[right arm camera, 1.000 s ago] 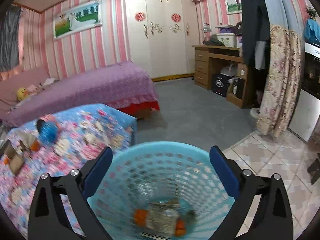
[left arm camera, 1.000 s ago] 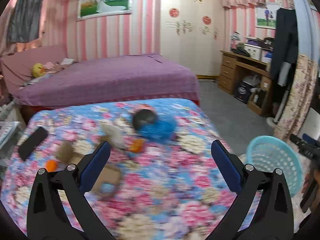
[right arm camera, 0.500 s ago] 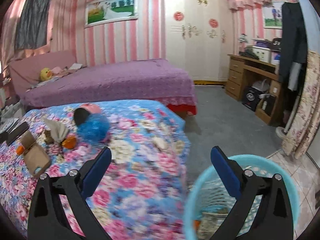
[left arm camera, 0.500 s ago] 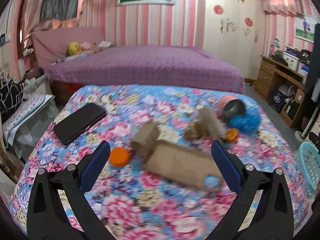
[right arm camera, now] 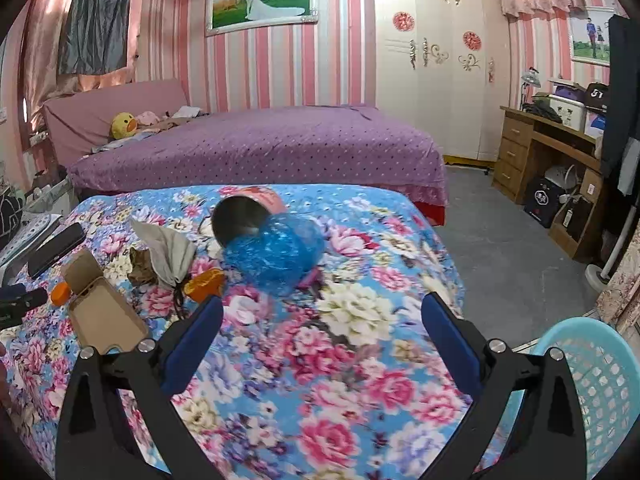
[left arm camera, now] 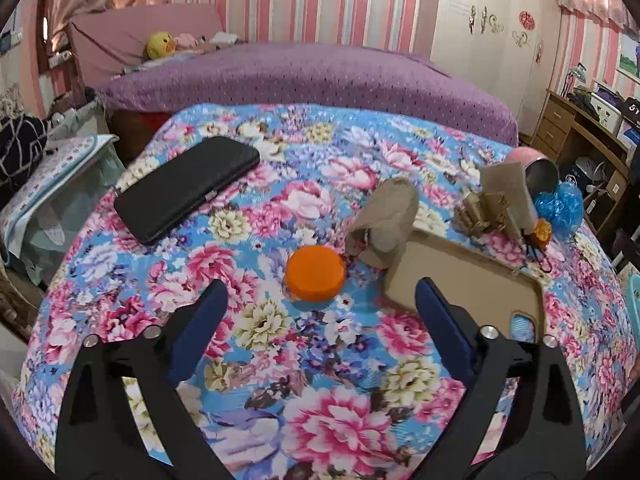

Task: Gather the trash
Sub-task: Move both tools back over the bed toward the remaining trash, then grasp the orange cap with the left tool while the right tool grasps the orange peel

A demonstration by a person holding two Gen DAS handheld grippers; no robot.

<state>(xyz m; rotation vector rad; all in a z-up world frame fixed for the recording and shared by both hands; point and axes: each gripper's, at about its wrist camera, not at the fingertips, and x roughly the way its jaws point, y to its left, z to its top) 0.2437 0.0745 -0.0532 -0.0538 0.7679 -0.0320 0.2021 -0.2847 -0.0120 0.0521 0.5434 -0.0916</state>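
In the left wrist view, the left gripper (left arm camera: 318,300) is seen spread wide with nothing between its blue-padded fingers (left arm camera: 198,328). A round orange plastic lid (left arm camera: 315,273) lies on the flowered blue-and-pink bedspread (left arm camera: 320,420) just ahead of the fingertips, centred between them but not touched. Just right of the lid a flat brown cardboard box (left arm camera: 466,280) is found, its raised flap beside a crumpled grey paper bag (left arm camera: 386,216). A black rectangular phone (left arm camera: 188,192) lies well to the left.

In the right wrist view, the right gripper (right arm camera: 322,332) is likewise held released and empty above the bedspread. A crumpled blue plastic bag (right arm camera: 276,254) is seen ahead of the fingers, slightly left of centre, resting against a tipped pink metal cup (right arm camera: 244,214). A light blue perforated plastic basket (right arm camera: 600,392) stands on the floor at the lower right, beside the right finger
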